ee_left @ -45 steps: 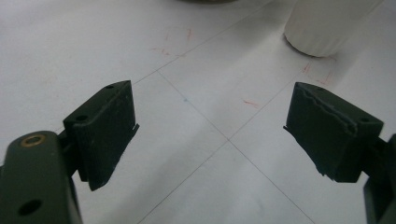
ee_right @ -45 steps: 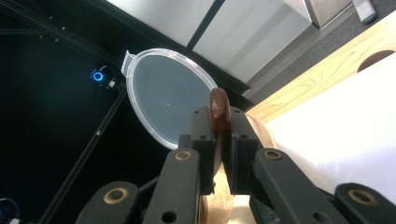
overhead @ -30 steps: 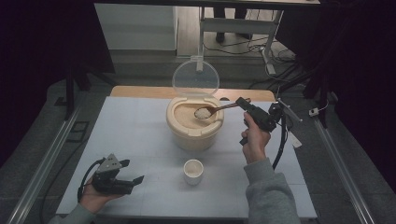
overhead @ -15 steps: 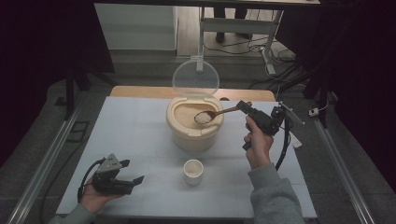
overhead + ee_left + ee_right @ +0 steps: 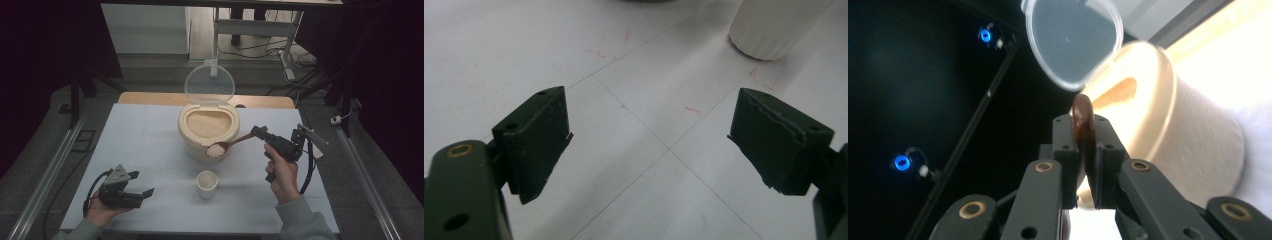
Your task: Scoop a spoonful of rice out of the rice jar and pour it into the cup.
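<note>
High view: right gripper (image 5: 258, 132) clamped on rice-laden spoon (image 5: 225, 146) between container (image 5: 208, 131) and cup (image 5: 206, 183); left gripper (image 5: 142, 185) open.

Glossy brown, seemingly wooden spoon (image 5: 235, 143); clear plastic lid (image 5: 209, 83); matt black tongs (image 5: 654, 145).

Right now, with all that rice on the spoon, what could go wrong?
1. The rice is heaped on the wooden spoon, which hangs in the air past the rice bucket rim, so a wobble could drop grains on the table.
2. The white cup has a small mouth, so a quick tip might miss it.
3. The right gripper pinches only the handle's end, so the spoon could twist.
</note>
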`<state>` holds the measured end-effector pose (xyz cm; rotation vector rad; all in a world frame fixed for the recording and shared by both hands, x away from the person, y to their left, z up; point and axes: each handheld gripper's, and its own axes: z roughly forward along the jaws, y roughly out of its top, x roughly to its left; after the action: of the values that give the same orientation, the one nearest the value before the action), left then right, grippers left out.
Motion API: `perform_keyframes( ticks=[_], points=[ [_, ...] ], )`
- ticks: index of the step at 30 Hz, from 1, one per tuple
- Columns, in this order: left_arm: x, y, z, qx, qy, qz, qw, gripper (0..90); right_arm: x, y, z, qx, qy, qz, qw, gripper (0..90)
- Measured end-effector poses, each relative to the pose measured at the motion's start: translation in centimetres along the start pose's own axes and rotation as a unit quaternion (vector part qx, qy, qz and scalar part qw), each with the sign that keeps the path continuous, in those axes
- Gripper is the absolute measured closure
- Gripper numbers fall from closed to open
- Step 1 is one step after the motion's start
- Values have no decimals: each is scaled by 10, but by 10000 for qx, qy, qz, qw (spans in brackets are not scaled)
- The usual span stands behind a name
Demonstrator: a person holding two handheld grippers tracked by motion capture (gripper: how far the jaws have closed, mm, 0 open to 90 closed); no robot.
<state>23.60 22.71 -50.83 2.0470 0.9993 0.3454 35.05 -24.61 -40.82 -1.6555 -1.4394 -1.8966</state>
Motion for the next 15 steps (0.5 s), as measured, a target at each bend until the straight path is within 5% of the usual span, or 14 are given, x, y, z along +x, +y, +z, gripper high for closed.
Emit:
perform_keyframes(
  ticks=[8, 15],
  points=[
    [0, 0, 1, 21, -6, 1, 10000, 160, -9, -18, 1, 460, -292, -236, 9982, 840],
    [0, -1, 1, 20, -3, -3, 10000, 161, -10, -26, 12, 732, -585, -644, 9935, 839]
  ],
)
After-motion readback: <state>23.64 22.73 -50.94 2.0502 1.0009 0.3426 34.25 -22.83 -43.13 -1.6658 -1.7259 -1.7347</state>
